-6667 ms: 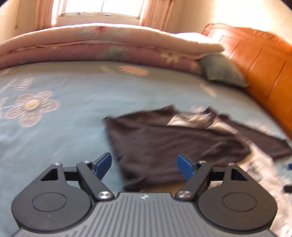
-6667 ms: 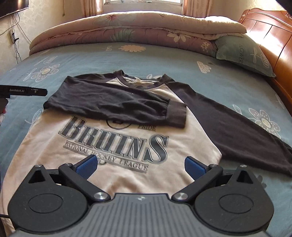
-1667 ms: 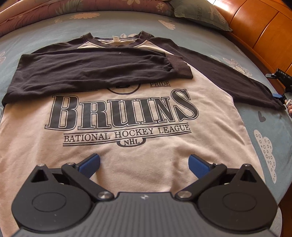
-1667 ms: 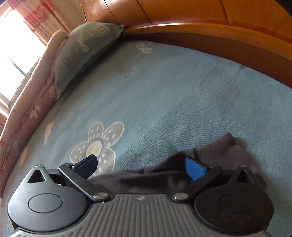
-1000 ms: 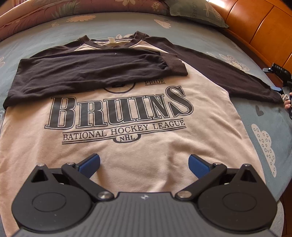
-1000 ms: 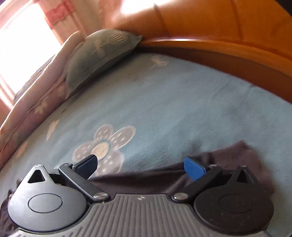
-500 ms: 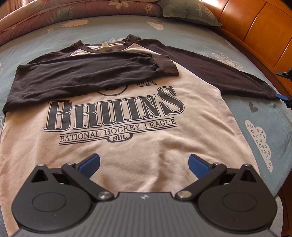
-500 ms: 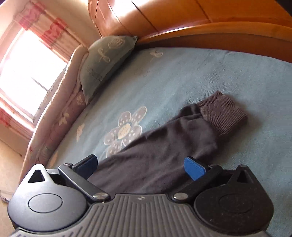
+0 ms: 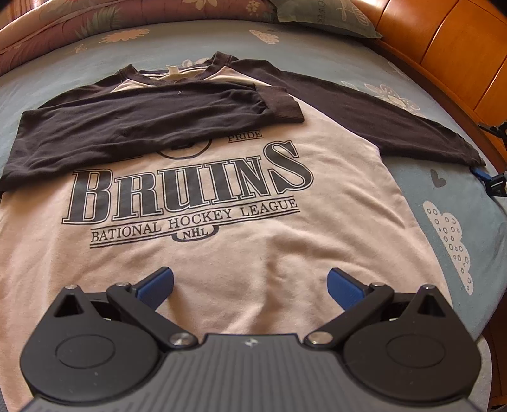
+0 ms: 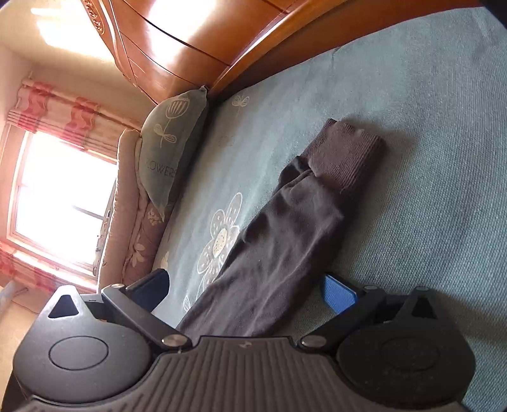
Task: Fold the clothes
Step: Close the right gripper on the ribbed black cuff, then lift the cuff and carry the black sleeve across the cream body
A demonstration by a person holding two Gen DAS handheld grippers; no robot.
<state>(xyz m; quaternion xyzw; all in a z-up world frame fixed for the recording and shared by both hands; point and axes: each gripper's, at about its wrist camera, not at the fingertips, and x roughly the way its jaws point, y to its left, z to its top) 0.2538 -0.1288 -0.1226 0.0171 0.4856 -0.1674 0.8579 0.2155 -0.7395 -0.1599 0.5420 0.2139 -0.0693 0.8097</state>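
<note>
— What's the cloth like?

— A soft knit sweatshirt [image 9: 240,253], cream body with dark brown sleeves and collar, lies flat and face up on the bed [image 9: 443,202]. Dark block letters on the chest read BRUINS, with a smaller line and an NHL badge under them. The hem shows shallow ripples near the left claw [image 9: 250,285].

— And the sleeves?

— The left sleeve [image 9: 142,126] is folded across the chest, its ribbed cuff ending right of centre, covering part of the print. The right sleeve [image 10: 279,241] stretches out straight to the right over the bedspread; its cuff [image 10: 345,155] is thick, ribbed and slightly bunched where it meets the smoother knit.

— The claws?

— The left claw is released, blue pads wide apart, hovering over the hem and gripping nothing. The right claw [image 10: 245,285] is released too; the right sleeve runs between its fingers, but the pads stand apart on either side of it. Whether they touch the cloth I cannot tell.

— What else is around?

— The bedspread is a blue-green weave with pale flowers [image 10: 221,237] and cloud shapes. A green pillow [image 10: 171,149] leans at the far end against a glossy orange wooden headboard [image 10: 196,41]. A rolled pink floral quilt [image 9: 79,28] lies along the far edge, and pink curtains [image 10: 57,111] hang by a bright window.
</note>
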